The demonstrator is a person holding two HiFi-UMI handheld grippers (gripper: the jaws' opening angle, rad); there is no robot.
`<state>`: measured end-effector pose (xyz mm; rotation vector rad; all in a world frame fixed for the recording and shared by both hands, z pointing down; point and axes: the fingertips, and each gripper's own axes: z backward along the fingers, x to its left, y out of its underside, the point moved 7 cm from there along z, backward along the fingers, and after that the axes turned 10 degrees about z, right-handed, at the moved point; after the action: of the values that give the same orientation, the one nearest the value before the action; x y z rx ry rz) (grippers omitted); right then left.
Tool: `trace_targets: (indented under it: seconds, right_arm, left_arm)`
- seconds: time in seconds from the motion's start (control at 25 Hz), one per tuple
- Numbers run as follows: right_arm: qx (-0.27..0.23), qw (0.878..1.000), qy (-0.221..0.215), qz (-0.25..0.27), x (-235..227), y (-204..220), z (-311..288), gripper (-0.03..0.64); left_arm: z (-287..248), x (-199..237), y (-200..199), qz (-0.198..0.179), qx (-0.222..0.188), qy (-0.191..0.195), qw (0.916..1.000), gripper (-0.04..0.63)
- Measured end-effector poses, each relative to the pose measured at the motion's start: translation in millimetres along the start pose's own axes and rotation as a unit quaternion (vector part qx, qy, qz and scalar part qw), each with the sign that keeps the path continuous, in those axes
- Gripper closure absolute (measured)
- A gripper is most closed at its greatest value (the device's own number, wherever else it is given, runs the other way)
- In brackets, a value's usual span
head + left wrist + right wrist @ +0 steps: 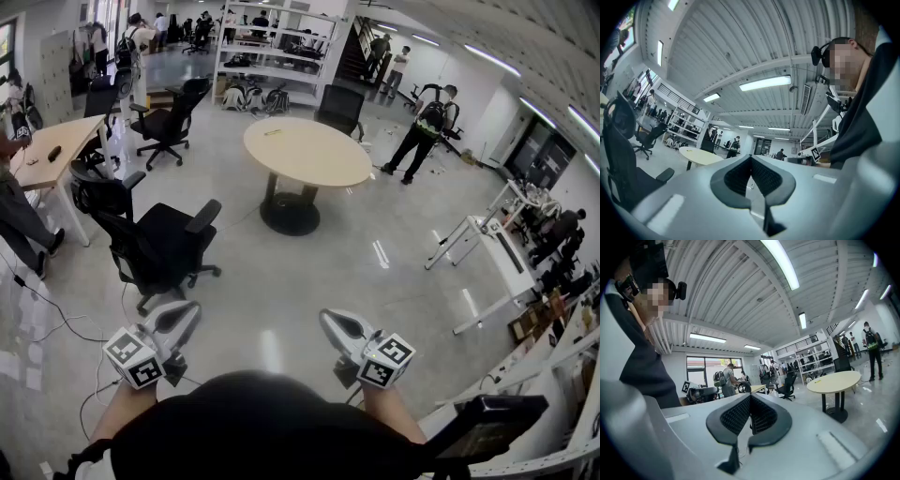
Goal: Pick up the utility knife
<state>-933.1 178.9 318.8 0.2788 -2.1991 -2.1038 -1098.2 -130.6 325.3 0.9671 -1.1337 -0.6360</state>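
Nothing started yet — left gripper (187, 314) and right gripper (330, 323) both pinched closed, empty — no utility knife in sight.

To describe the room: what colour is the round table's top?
Pale yellow-beige round table; clearest in the head view.

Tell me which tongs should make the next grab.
Neither leads: the left tongs and right tongs are both shut, empty and level over the floor, and no knife shows in any view.
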Motion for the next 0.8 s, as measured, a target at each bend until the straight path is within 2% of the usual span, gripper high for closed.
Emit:
trace_targets:
  seconds: [0.48, 0.8]
  right_arm:
    - [-0.003, 1.0, 0.002, -0.003, 1, -3, -6, 0.604]
    - [-0.016, 1.0, -0.004, -0.026, -6, -1, -6, 0.603]
  left_arm:
    - [1, 6, -7, 0.004, 0.004, 0.002, 1.0, 0.595]
    - [-10, 9, -3, 0.007, 0.011, 0.005, 0.9999, 0.595]
